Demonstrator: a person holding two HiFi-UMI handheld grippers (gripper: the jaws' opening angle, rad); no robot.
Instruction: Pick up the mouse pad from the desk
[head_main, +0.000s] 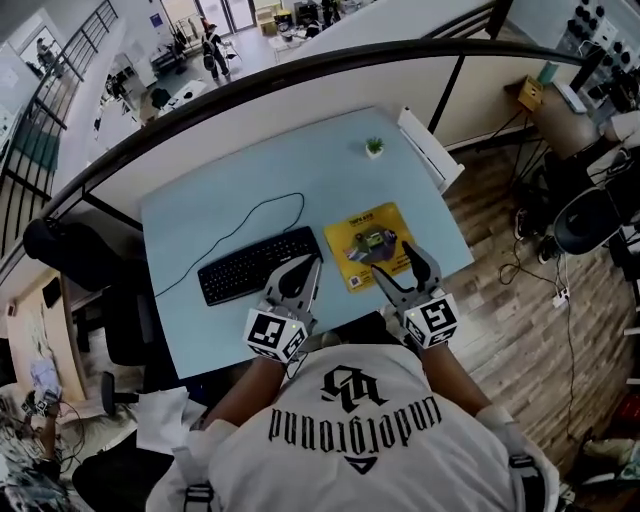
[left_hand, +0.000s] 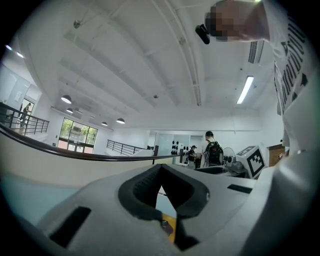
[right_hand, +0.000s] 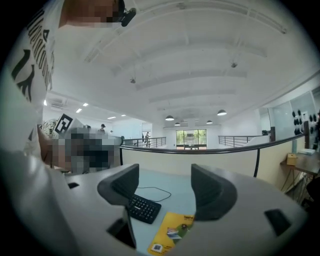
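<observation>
Below us we see a light blue desk (head_main: 200, 215), where the yellow rectangular mouse pad (head_main: 372, 245) lies flat just beside the right end of a black keyboard (head_main: 258, 265); farther back a small pale pot (head_main: 374, 153) holds a green plant (head_main: 375, 144). Our left gripper (head_main: 316, 261) has its jaws together above the keyboard's near edge, and our right gripper (head_main: 393, 262) has its jaws apart, holding nothing, above the near edge of the pad.

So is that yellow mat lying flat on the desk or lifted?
Lying flat: the mouse pad rests spread on the desk, beside the keyboard.
</observation>
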